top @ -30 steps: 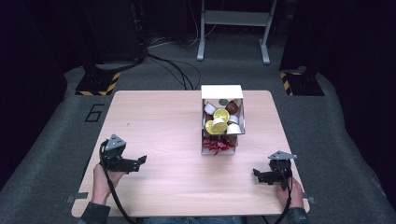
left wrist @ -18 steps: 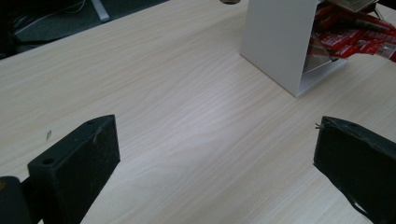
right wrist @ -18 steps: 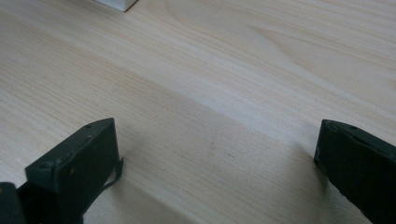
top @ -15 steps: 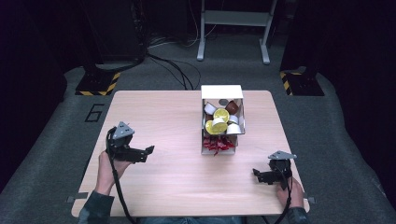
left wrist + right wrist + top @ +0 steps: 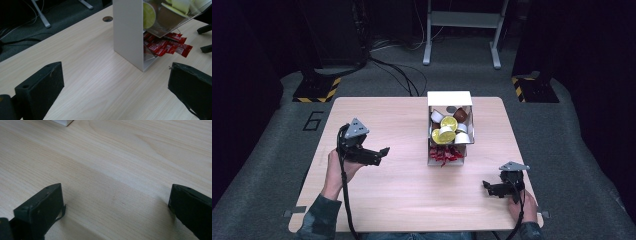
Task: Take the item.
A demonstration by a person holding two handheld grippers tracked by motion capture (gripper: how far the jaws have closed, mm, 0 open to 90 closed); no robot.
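A white open-fronted box [image 5: 450, 104] stands upright at the table's middle. Its upper shelf holds several yellow, white and brown capsules [image 5: 448, 123]. Red sachets [image 5: 445, 154] spill from its bottom shelf. My left gripper [image 5: 381, 154] hovers left of the box, open and empty, its jaws pointing toward it. In the left gripper view the box's side wall [image 5: 127, 32] and the red sachets [image 5: 170, 45] lie ahead of the wide-open left gripper [image 5: 115, 82]. My right gripper [image 5: 488, 189] rests low near the front right, open, with bare wood between the jaws of the right gripper [image 5: 115, 197].
The light wooden table [image 5: 402, 200] has a cable hole [image 5: 107, 18] behind the box. Around the table lie grey floor, black cables [image 5: 397, 75] and a metal stand [image 5: 462, 30]. A box corner [image 5: 62, 122] shows at the top of the right gripper view.
My left gripper has lifted and moved forward and right, toward the box. The right gripper has stayed in place.
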